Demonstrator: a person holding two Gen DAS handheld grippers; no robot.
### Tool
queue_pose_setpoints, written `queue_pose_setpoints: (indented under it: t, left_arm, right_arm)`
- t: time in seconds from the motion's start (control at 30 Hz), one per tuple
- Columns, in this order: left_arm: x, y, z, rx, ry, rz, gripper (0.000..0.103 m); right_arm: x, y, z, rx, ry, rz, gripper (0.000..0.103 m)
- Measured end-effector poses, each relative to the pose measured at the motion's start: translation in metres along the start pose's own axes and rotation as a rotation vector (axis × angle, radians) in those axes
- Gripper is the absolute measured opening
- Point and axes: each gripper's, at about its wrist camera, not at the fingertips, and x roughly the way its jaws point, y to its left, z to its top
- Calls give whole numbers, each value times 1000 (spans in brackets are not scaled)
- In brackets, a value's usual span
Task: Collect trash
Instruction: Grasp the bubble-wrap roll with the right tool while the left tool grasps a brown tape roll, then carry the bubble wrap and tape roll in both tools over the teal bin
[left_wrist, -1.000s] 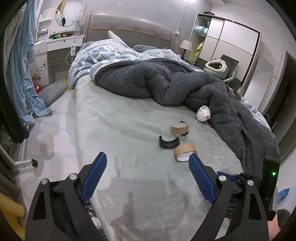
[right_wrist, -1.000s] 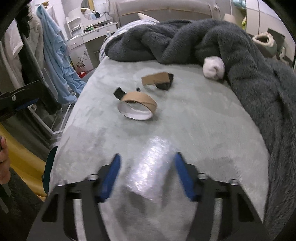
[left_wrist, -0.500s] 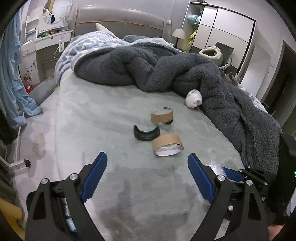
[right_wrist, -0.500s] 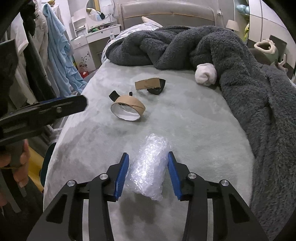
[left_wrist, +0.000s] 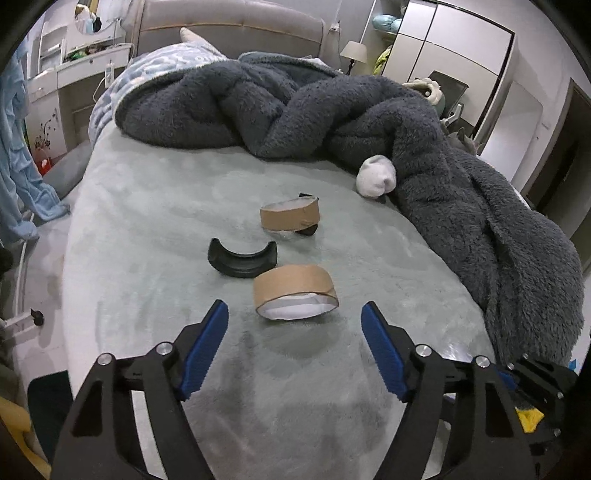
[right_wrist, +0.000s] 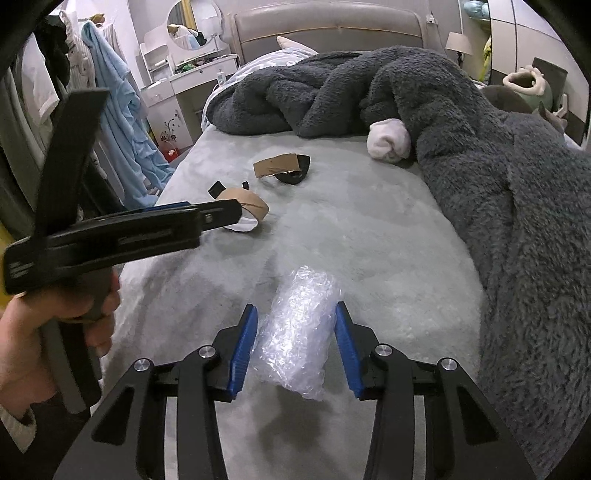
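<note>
A near cardboard tape ring (left_wrist: 295, 291) lies on the grey-green bed sheet (left_wrist: 147, 221), just ahead of my open, empty left gripper (left_wrist: 294, 325). A black curved plastic piece (left_wrist: 242, 260) lies behind it, and a second cardboard ring (left_wrist: 290, 216) farther back. My right gripper (right_wrist: 294, 332) is shut on a crumpled clear plastic wrap (right_wrist: 297, 330) and holds it above the sheet. In the right wrist view the left gripper's body (right_wrist: 122, 232) hides part of the near ring (right_wrist: 247, 212); the far ring (right_wrist: 280, 166) shows behind.
A dark grey fluffy blanket (left_wrist: 406, 129) is heaped across the back and right of the bed. A white balled sock (left_wrist: 376, 175) lies at its edge. Blue clothing (right_wrist: 122, 122) hangs at the left, by a white dresser (right_wrist: 192, 81).
My left gripper has moved forward and right over the bed, closing on the near cardboard ring. My right gripper has closed on the plastic wrap and lifted it slightly.
</note>
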Motion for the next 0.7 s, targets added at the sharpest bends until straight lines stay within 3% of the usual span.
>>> queue_pose_setpoints:
  t: [0.3, 0.53, 0.7]
  left_arm:
    - [20, -3, 5, -23, 17, 4, 72]
    - [29, -6, 3, -14, 34, 12, 58]
    - [27, -6, 3, -2, 29, 9, 58]
  right_arm:
    - [-9, -9, -6, 15, -12, 34, 43]
    - [-14, -10, -8, 20, -18, 61, 43]
    - [-16, -8, -6, 19, -23, 73, 43]
